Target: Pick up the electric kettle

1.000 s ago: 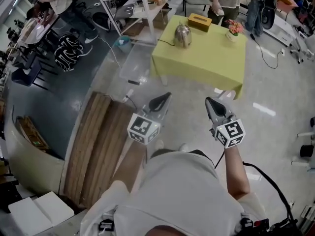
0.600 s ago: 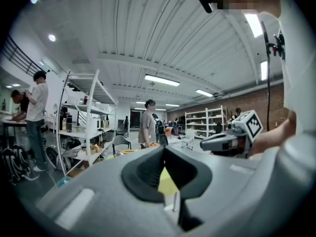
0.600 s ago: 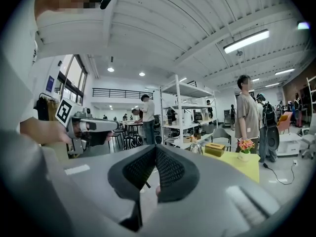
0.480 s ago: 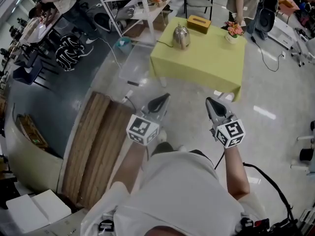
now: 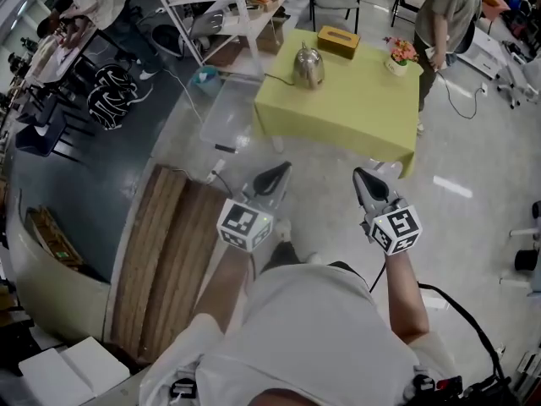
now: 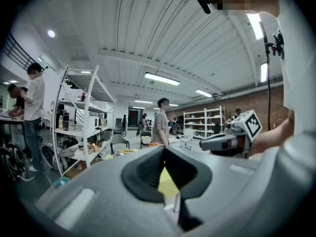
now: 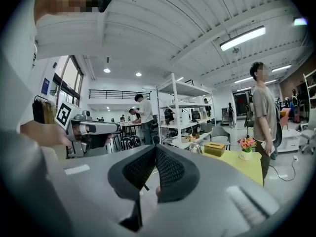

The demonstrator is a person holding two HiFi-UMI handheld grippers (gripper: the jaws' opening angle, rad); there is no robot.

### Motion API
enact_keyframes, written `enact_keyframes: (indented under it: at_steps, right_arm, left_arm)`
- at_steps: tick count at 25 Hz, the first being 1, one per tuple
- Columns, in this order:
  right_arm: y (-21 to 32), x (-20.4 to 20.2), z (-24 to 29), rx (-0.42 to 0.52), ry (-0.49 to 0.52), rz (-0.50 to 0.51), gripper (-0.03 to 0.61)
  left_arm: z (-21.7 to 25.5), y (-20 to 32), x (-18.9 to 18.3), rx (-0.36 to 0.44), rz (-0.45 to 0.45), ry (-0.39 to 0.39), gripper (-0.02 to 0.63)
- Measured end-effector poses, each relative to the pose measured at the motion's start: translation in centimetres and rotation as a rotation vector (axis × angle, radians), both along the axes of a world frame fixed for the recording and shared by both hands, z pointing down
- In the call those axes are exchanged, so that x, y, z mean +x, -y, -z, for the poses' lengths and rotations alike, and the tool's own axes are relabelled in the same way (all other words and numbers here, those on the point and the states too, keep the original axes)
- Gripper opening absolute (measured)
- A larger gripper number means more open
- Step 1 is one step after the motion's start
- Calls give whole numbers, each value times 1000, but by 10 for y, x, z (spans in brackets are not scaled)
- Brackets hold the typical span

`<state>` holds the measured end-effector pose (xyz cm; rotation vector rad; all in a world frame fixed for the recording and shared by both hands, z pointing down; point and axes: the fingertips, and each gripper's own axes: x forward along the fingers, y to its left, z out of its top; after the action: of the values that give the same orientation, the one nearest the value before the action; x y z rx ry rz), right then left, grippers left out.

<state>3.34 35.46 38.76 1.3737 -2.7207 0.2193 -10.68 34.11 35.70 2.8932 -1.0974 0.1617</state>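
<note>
A tissue box (image 5: 338, 41) and a flower pot (image 5: 401, 52) sit at the yellow-clothed table's (image 5: 355, 117) far edge — a person (image 5: 448, 11) stands by its right side, a clear bin (image 5: 226, 112) by its left.

The electric kettle (image 5: 309, 63) is shiny silver metal, rounded, with a small knob on its lid. It stands upright on the yellow-green table (image 5: 355, 112), near the table's far left corner, lid closed.
</note>
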Motion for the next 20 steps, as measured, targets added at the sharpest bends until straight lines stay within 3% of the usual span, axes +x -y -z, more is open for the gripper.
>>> enact_keyframes:
  at_steps: [20]
  right_arm:
    - [137,-61,-6,-22,-14,-57,5]
  left_arm:
    - [-9,157,-46,-22,-98,5,5]
